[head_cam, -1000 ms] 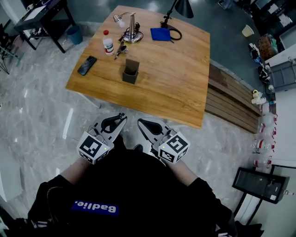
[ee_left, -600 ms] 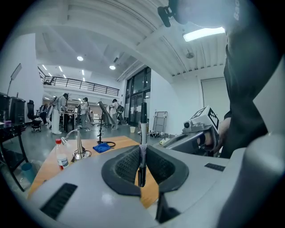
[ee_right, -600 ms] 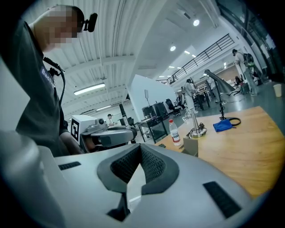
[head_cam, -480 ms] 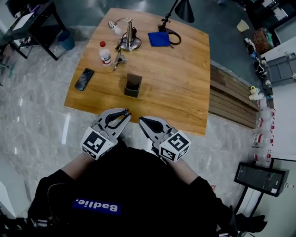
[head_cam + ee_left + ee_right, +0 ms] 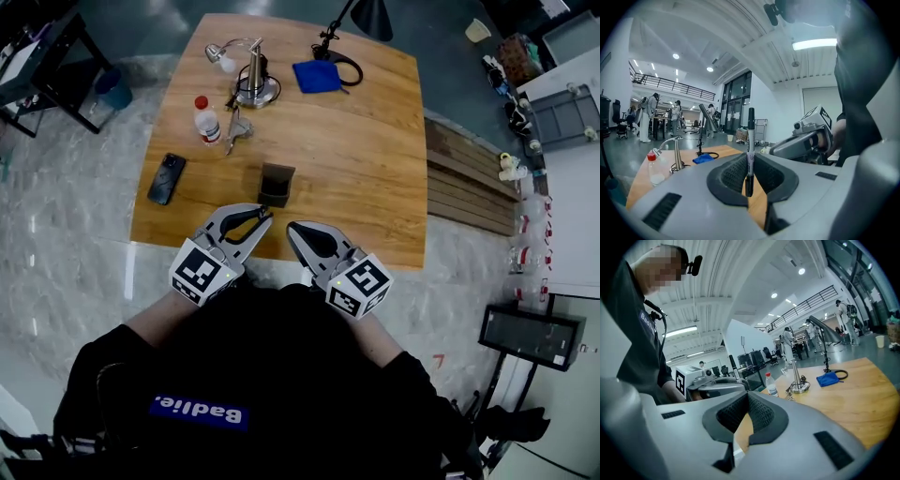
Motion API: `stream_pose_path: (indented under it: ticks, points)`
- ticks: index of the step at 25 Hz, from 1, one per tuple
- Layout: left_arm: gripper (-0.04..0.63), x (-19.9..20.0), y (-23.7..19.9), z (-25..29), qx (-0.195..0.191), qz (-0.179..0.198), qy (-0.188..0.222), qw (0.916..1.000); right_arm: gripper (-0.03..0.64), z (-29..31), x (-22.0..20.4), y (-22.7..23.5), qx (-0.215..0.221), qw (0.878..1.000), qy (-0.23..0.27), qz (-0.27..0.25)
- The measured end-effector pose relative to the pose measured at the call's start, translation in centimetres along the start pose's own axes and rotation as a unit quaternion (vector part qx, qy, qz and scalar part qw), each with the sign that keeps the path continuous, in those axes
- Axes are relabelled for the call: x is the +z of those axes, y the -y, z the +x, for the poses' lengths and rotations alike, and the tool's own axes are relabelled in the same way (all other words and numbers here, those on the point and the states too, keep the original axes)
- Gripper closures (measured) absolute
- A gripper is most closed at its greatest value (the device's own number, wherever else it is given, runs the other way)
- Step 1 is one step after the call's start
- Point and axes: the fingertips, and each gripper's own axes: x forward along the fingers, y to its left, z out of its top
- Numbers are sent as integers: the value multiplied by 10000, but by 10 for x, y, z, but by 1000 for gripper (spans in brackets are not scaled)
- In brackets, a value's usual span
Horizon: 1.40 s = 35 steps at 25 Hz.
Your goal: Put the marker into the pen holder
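Observation:
A black-and-white marker stands upright between the jaws of my left gripper, which is shut on it. In the head view the left gripper hovers over the near edge of the wooden table, just short of the dark square pen holder. My right gripper is beside it on the right, a little nearer the person. Its jaws meet with nothing between them, as the right gripper view shows. The pen holder is hidden behind the jaws in both gripper views.
On the table's left side lie a black phone, a small red-capped bottle and keys. At the far side stand a metal lamp base, a blue cloth and a black lamp. Wooden planks lie to the right.
The person has stepped toward the table. Both grippers now reach over its near edge, much closer to the pen holder. The left gripper still holds the marker.

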Motion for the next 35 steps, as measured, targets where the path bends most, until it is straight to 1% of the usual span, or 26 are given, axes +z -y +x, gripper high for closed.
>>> stream_pose_path:
  ticks: [5, 7, 13, 17, 20, 23, 28, 35]
  points:
    - [548, -6, -24, 18, 140, -136, 126, 9997, 612, -2, -2, 20, -130, 9999, -51, 68]
    - [548, -9, -31, 26, 207, -113, 179, 9996, 611, -5, 0, 29, -96, 9999, -80, 44]
    - [548, -22, -53, 50, 577, -160, 283, 9978, 611, -16, 3, 59, 27, 9996, -260, 44]
    - [548, -50, -66, 63, 816, -154, 100, 9965, 611, -22, -2, 75, 140, 9990, -418, 69]
    - [548, -65, -68, 71, 900, -29, 1, 9959, 611, -25, -7, 83, 227, 9982, -544, 48]
    - [548, -79, -68, 80, 926, 125, -102, 9956, 611, -30, -12, 90, 253, 9973, -686, 67]
    - [548, -108, -73, 91, 965, 217, -275, 9947, 611, -38, -21, 98, 176, 9955, -918, 120]
    - [548, -136, -75, 102, 849, 317, -463, 9948, 611, -40, -33, 98, 63, 9936, -1112, 176]
